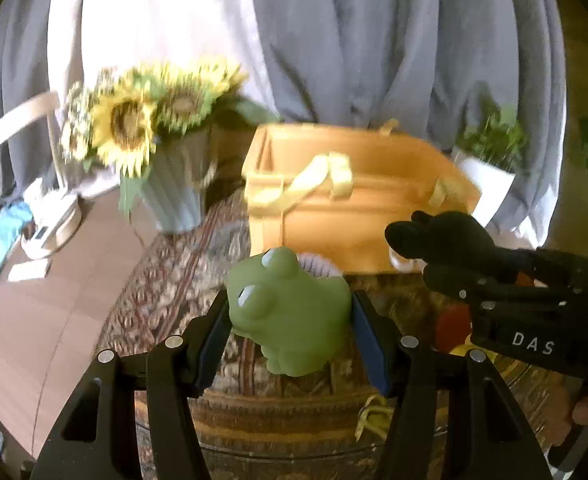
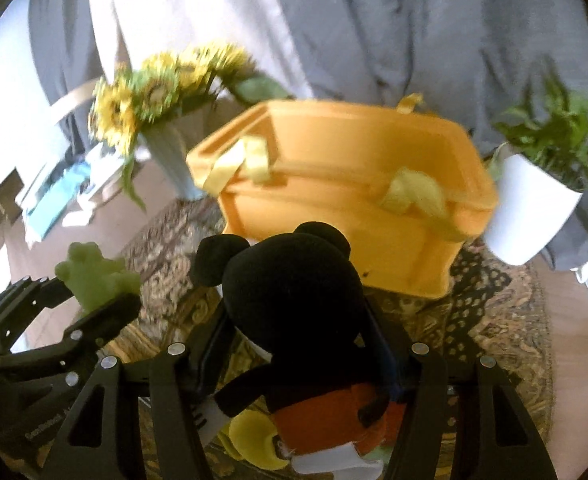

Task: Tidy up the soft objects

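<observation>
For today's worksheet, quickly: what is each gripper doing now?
Left gripper: closed on the green frog toy.
Right gripper: closed on the black mouse plush.

Daylight pours through the pale curtain (image 1: 153, 20) at far left, and on my feeds it blows out to white. The sunflowers (image 1: 133, 120) and the orange bin (image 2: 334, 184) are smeared with motion blur in both views. The near green frog (image 1: 289, 312) reads sharper, with small glints on its eyes. The black plush (image 2: 294, 292) loses all detail. Fisheye bending darkens every corner.
</observation>
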Motion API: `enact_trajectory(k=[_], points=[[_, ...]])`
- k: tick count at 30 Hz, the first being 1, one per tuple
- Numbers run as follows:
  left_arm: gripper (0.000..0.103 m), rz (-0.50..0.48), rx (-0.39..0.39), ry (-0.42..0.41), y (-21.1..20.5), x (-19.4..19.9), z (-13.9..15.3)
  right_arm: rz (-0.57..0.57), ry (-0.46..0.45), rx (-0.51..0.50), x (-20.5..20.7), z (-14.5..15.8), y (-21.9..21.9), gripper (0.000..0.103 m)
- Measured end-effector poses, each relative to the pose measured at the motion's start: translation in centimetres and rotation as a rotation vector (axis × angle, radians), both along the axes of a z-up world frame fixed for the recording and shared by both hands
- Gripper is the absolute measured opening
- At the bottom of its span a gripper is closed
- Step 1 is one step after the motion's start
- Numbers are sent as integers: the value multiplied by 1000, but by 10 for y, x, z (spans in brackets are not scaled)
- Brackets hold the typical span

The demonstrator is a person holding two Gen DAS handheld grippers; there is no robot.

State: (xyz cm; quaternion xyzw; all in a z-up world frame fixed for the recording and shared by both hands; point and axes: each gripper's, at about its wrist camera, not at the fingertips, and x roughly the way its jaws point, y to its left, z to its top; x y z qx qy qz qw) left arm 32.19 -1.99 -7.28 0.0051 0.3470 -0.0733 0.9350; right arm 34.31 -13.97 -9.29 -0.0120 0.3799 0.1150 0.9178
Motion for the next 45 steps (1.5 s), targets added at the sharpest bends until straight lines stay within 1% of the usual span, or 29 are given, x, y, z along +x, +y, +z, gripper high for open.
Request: enact_trajectory(k=[9,16,17,19,21,22,23,24,25,26,27,28,29,31,33,35,41,45], points=[[58,-34,9,-156,-10,5,49,-53,-126,51,-7,45,-10,63],[58,-66,5,-229,-17,12,76,-97,-219,77,-8,74,-20,63],[56,-71,3,-237,-18,14,79,-103,-231,79,-7,78,-21,63],[44,-79,3,-257,-21,19,87,-114,-250,81,-6,84,-25,63],[43,-85,-4,-274,-24,23,93,-123,-265,83,-2,90,-27,63],[40,-91,-10,-277,-25,26,94,-129,-274,90,0,92,-28,63],[32,-106,-12,-283,-27,33,95,-132,-283,97,4,95,-29,63],[27,-123,-14,-275,-29,41,93,-134,-288,99,7,96,-30,63],[16,-139,-28,-261,-30,49,90,-144,-280,95,13,96,-31,63],[12,-153,-46,-233,-30,61,87,-152,-277,96,19,96,-31,63],[10,-160,-51,-187,-32,75,83,-154,-282,99,23,96,-32,63],[8,-167,-62,-160,-32,84,81,-165,-274,90,30,95,-31,63],[8,-178,-83,-146,-31,92,80,-176,-261,87,36,95,-31,63],[8,-183,-83,-140,-33,104,81,-171,-273,97,44,97,-31,63],[8,-201,-103,-133,-34,117,83,-172,-278,68,55,99,-28,63],[8,-210,-108,-127,-36,131,82,-163,-279,67,68,100,-27,63],[8,-227,-99,-99,-44,165,74,-155,-254,50,104,96,-30,63],[8,-229,-89,-69,-48,182,62,-154,-204,55,128,84,-36,63]])
